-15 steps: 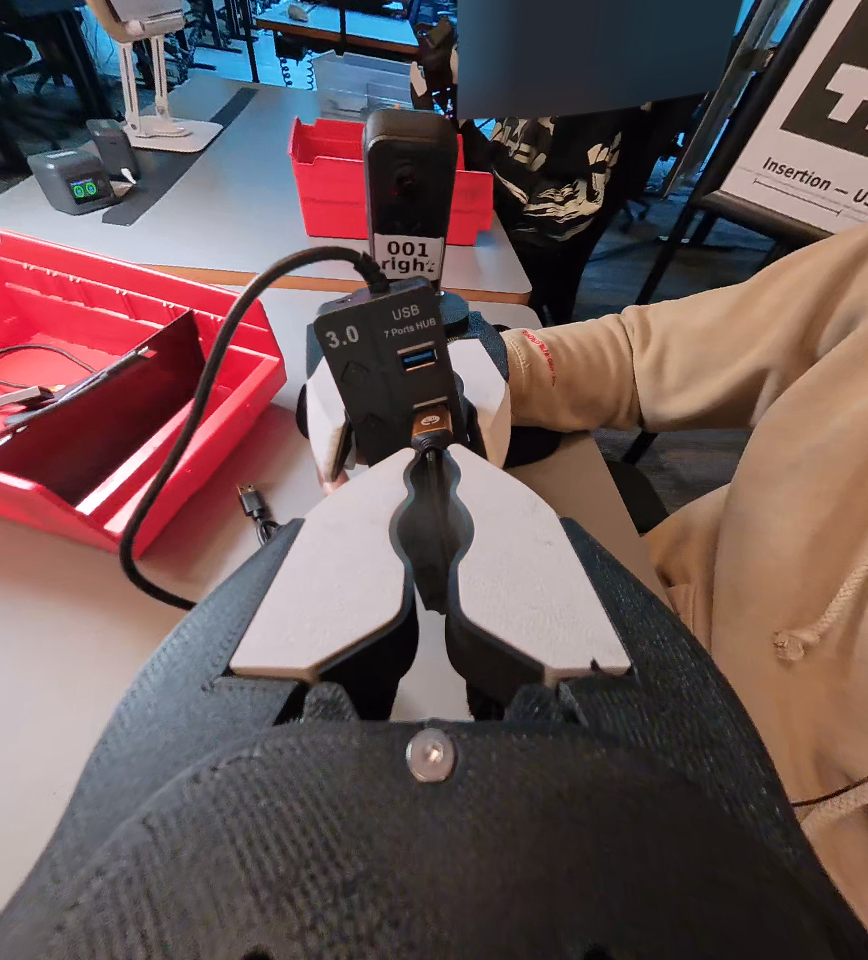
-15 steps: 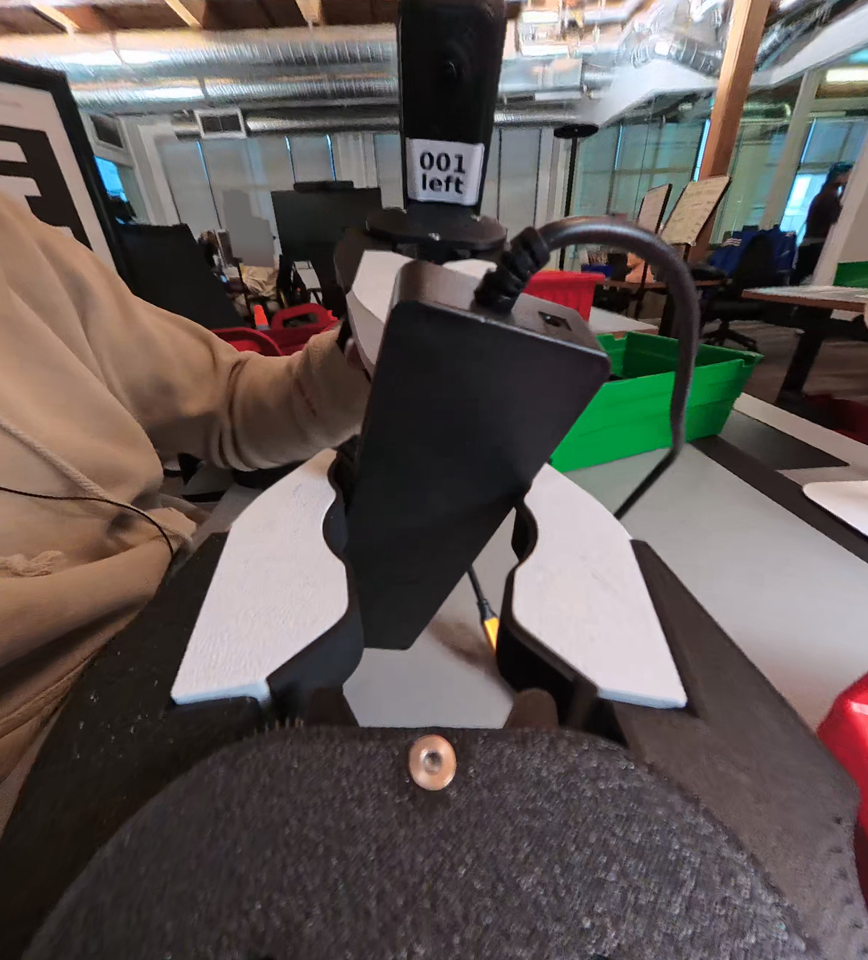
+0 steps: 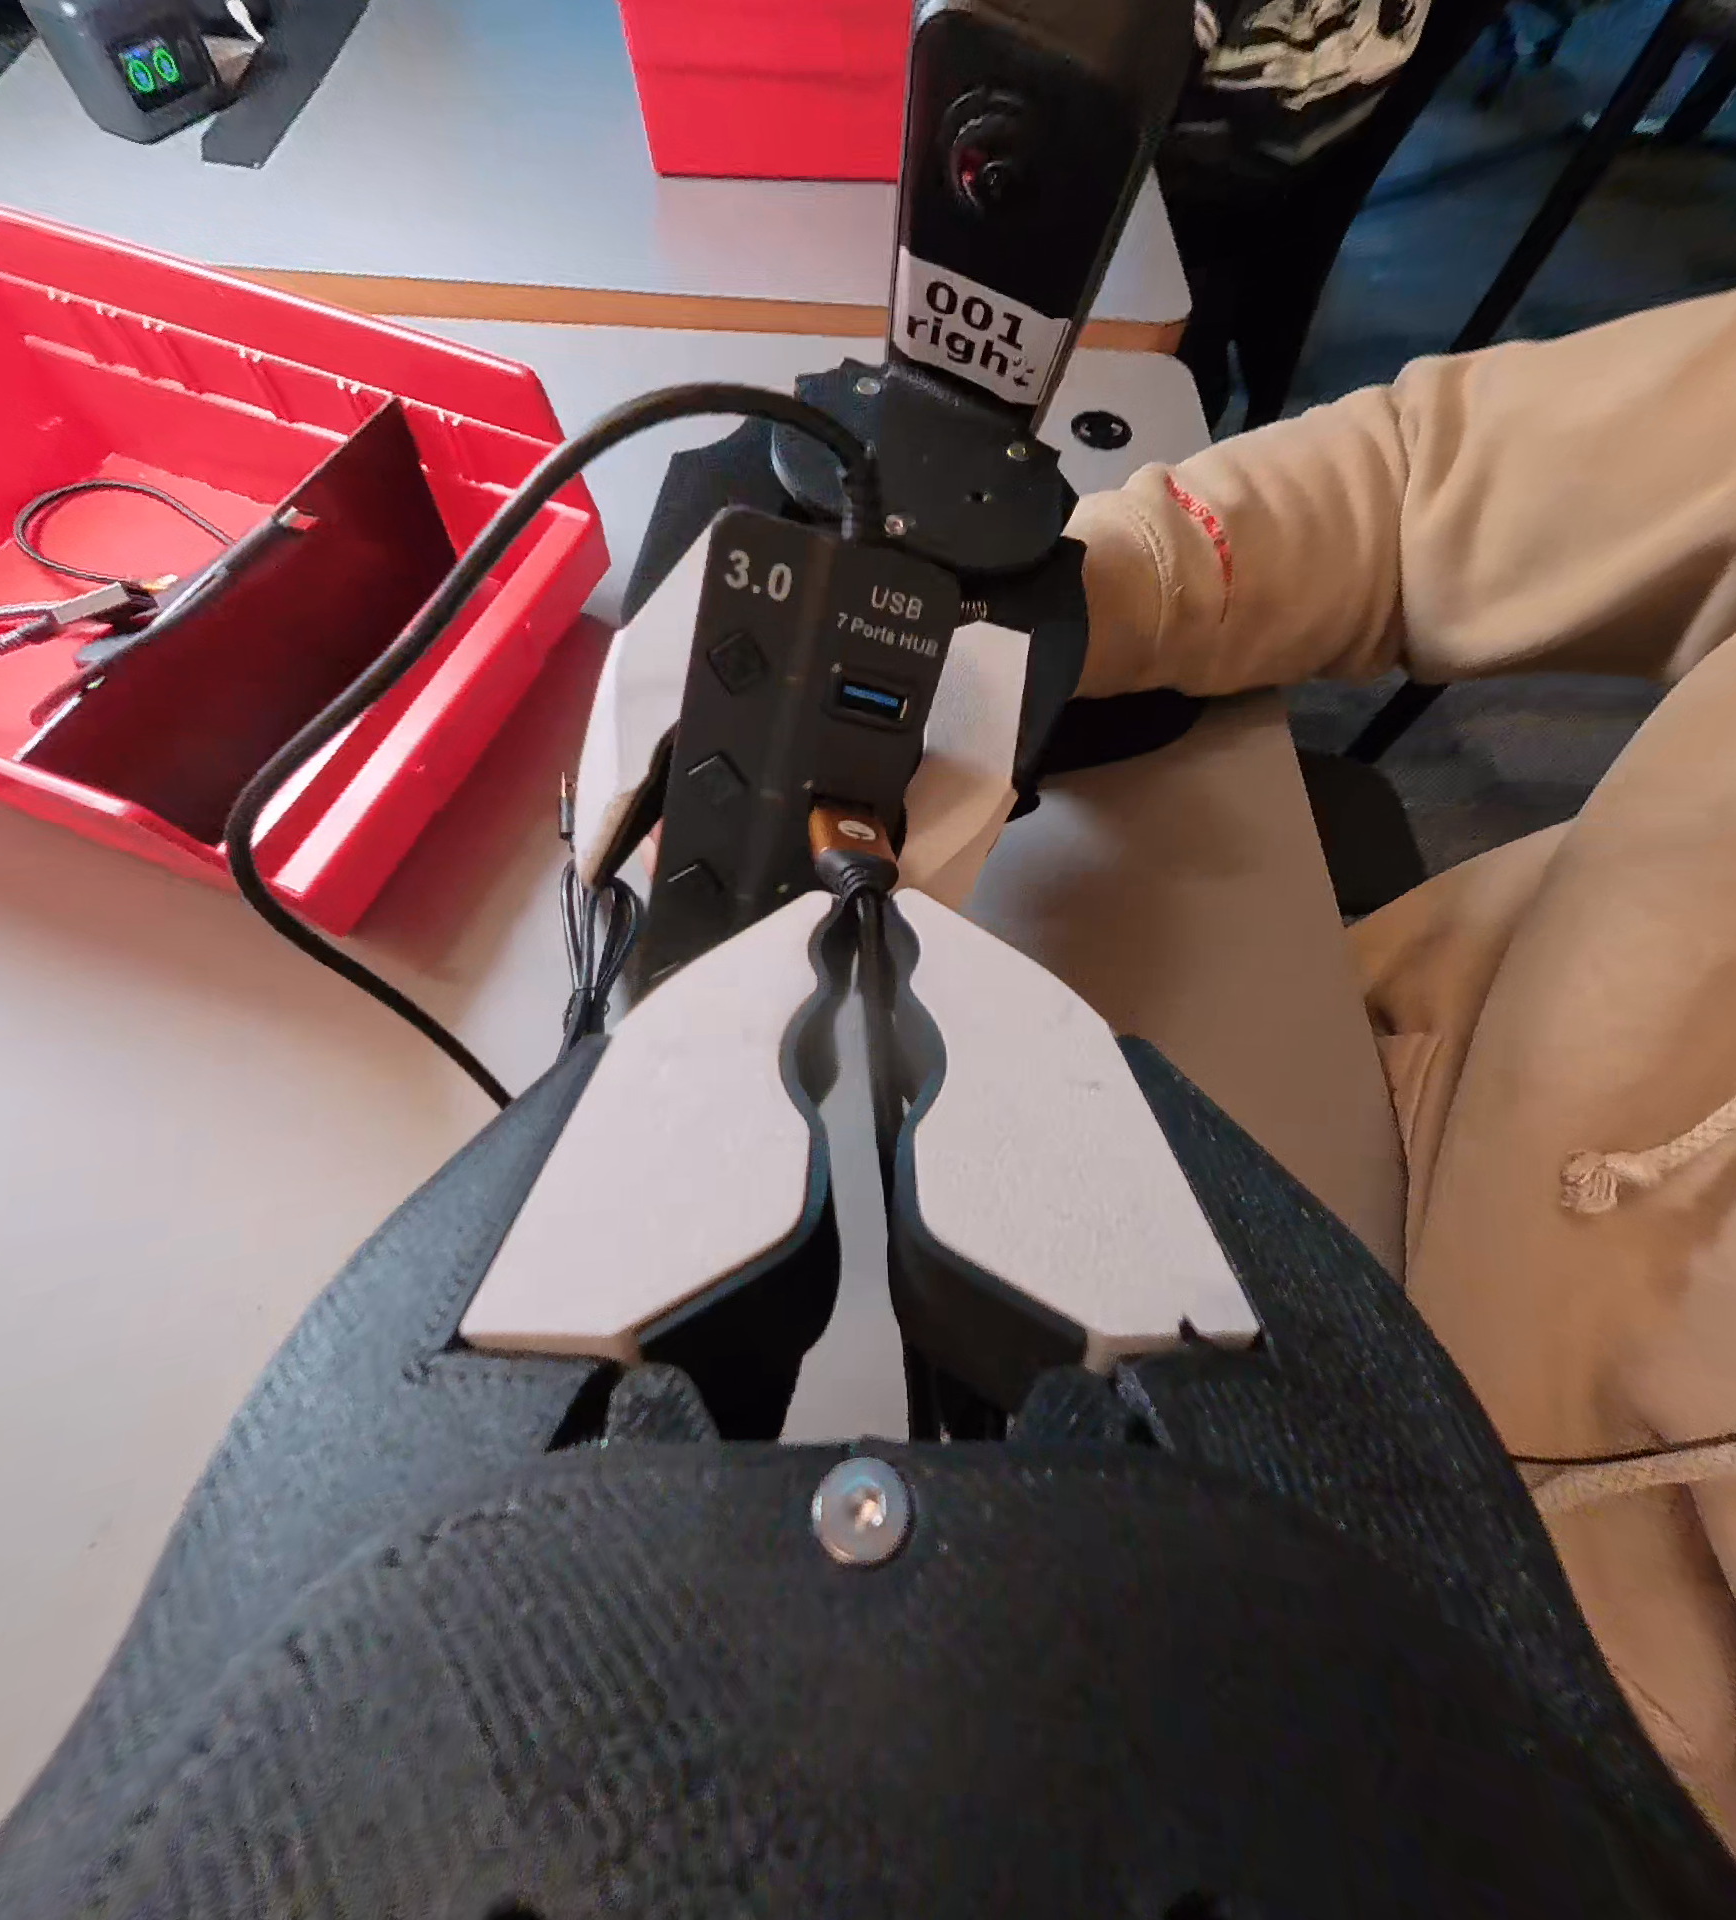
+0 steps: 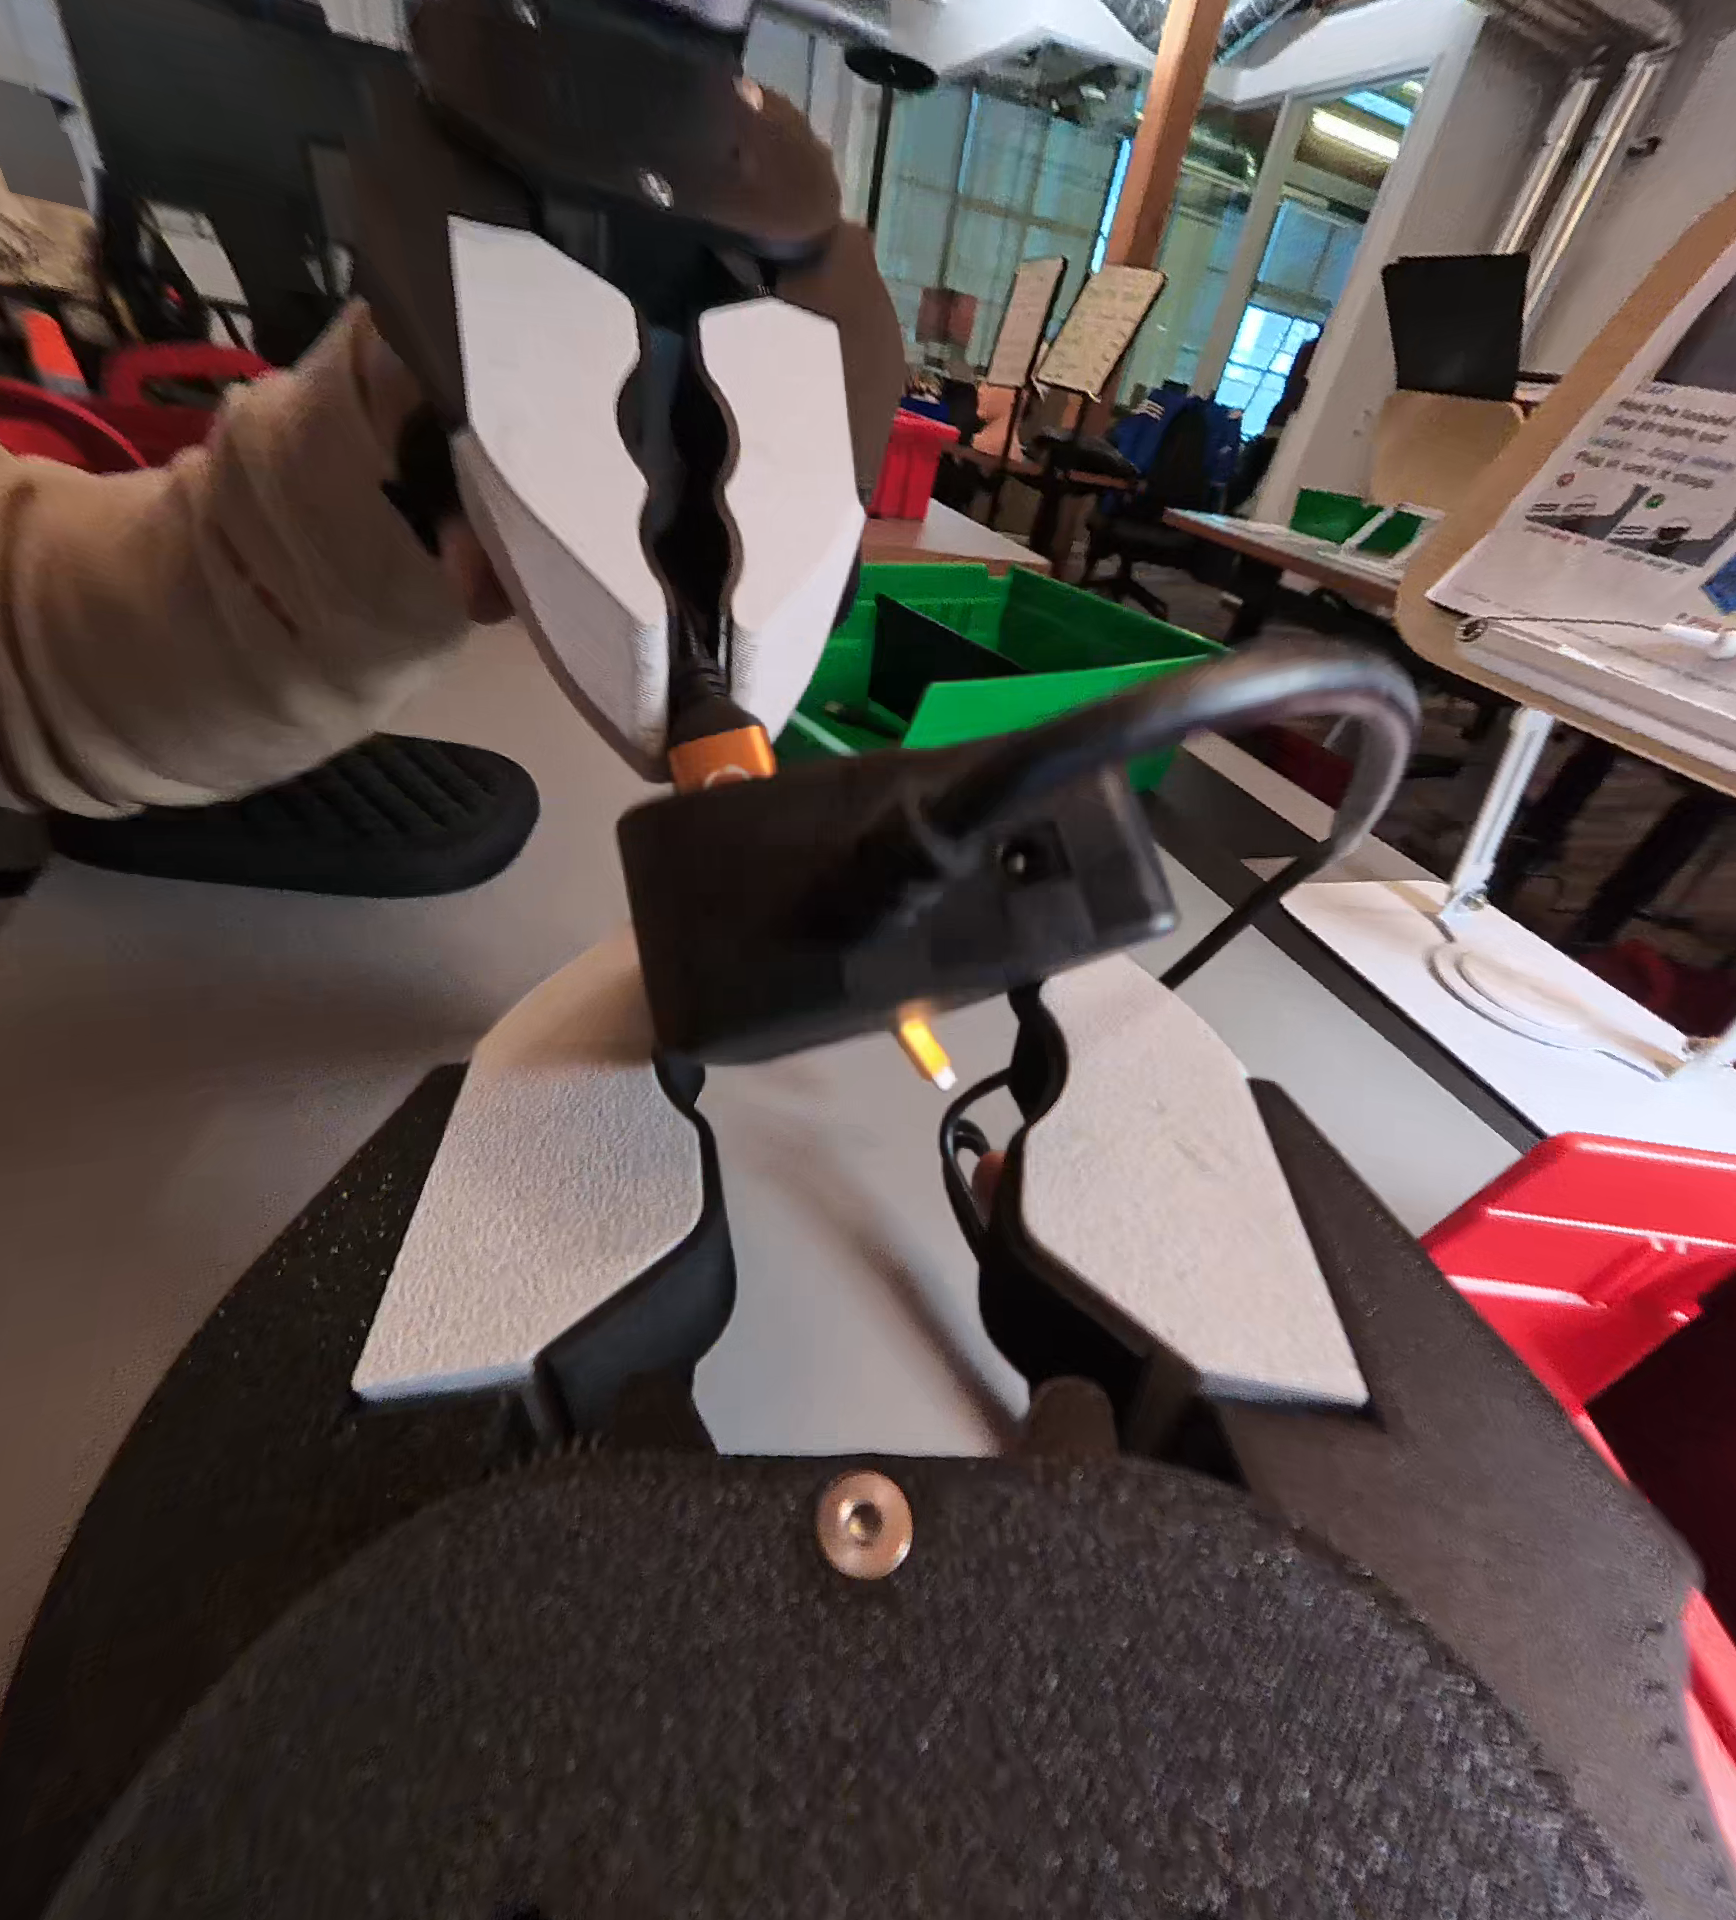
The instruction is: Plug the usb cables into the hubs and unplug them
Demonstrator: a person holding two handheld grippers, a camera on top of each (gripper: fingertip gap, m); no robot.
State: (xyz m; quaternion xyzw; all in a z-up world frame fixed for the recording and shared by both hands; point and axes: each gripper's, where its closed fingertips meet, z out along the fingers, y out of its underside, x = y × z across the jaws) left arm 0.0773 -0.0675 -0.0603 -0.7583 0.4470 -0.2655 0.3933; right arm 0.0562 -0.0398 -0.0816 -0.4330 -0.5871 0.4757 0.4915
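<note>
A black USB hub point(image 3: 791, 665) stands tilted between the white fingers of my right gripper point(image 3: 791, 779), which is shut on its sides. An orange USB plug point(image 3: 848, 842) sits in the hub's second port. My left gripper point(image 3: 859, 914) is shut on the black cable just behind that plug. In the right wrist view my right gripper point(image 4: 843, 997) holds the hub point(image 4: 874, 904) cable-end towards the camera. The left gripper point(image 4: 708, 717) comes down from above with the orange plug point(image 4: 724, 758) at the hub's top face. The hub's own thick cable point(image 3: 376, 707) loops off to the left.
A red bin point(image 3: 490, 831) with spare cables lies left on the grey table point(image 3: 116, 1195). A thin loose cable point(image 3: 583, 935) lies by the hub. A green bin point(image 4: 999, 675) sits beyond; a red bin point(image 4: 1622, 1247) and a paper stand point(image 4: 1622, 499) are on the right.
Both grippers have tipped. The hub has swung from nearly upright to lying flatter, its cable end now facing the right camera. The plug stays in the port, both grips unchanged.
</note>
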